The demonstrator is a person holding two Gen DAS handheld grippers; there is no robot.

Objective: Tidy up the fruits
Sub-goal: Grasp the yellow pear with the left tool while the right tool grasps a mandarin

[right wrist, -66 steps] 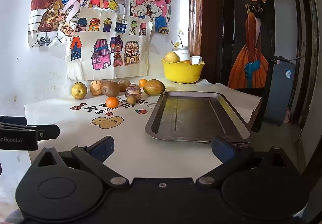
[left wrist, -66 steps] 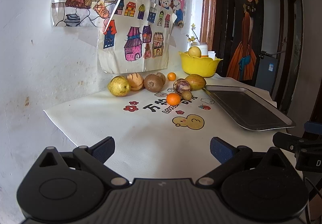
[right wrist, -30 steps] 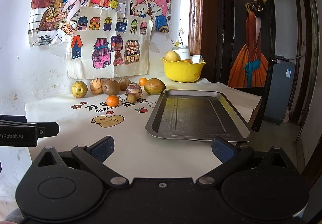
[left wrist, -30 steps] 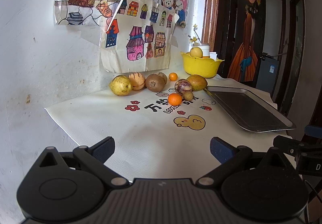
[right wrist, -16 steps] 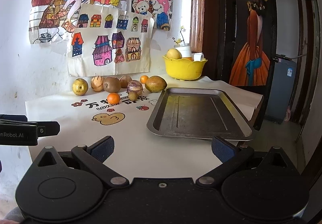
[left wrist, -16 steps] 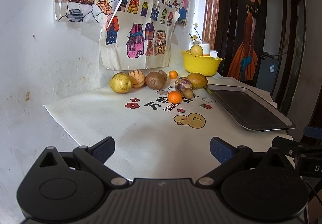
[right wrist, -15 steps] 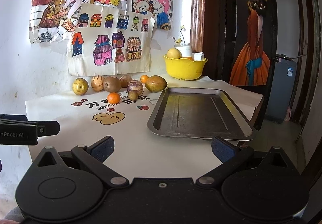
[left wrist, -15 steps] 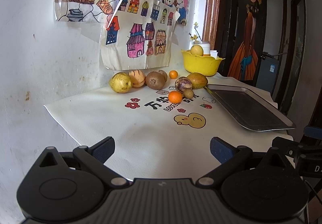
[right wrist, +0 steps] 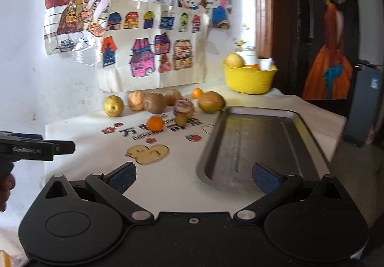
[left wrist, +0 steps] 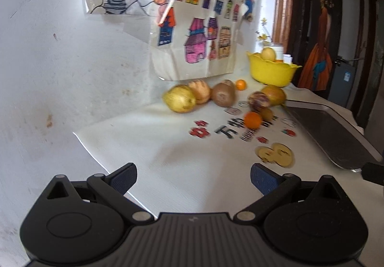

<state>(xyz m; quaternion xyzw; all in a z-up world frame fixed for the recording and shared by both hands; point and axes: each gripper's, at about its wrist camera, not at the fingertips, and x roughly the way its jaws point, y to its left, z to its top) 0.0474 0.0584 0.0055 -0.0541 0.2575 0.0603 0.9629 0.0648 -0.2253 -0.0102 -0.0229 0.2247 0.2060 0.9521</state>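
Left wrist view: the left gripper hangs with its blue-padded fingers spread wide and nothing between them, above the near edge of a white printed tablecloth. Beyond it lie a yellow duck print and black lettering, then a small orange sitting on the letters. Just behind the orange sit a small brownish fruit and a purple-streaked round fruit, with a green-brown oval fruit beside them. Farther back, near the wall, a yellow pear-like fruit, a tan ribbed fruit and a brown kiwi-like fruit sit in a close row; motion blur makes their kinds uncertain. A second small orange lies behind them.

Right wrist view: the right gripper is likewise spread and holds nothing, its right finger over the near end of a dark metal tray that lies on the cloth to the right of the fruit. At the far end of the table stands a yellow bowl holding a pale round fruit. Children's drawings hang on the white wall behind the fruit.
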